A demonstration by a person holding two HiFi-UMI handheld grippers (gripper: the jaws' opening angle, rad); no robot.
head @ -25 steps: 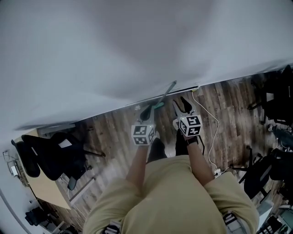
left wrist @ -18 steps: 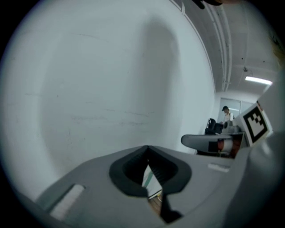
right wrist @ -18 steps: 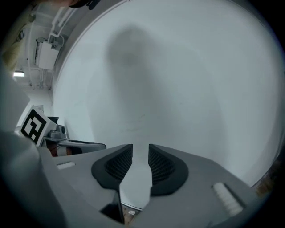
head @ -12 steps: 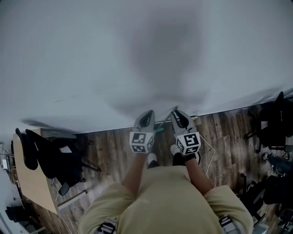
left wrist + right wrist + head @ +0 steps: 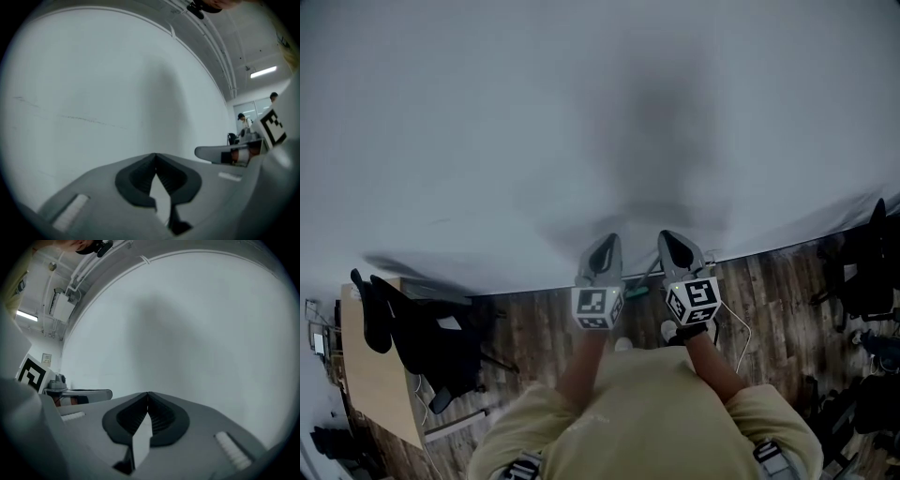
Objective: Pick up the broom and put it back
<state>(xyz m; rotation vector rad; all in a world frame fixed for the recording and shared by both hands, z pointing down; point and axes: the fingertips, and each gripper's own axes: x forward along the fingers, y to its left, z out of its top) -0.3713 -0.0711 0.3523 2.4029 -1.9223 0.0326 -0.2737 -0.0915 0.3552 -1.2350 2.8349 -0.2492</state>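
The broom (image 5: pixel 637 292) shows only as a small green piece at the foot of the white wall (image 5: pixel 581 112), mostly hidden. It seems to lean against the wall, so I judge it is already put back. The left gripper (image 5: pixel 603 247) and the right gripper (image 5: pixel 678 246) are both clenched with nothing between the jaws. They point level at the wall, well above the broom, probably because nothing remains to hold.
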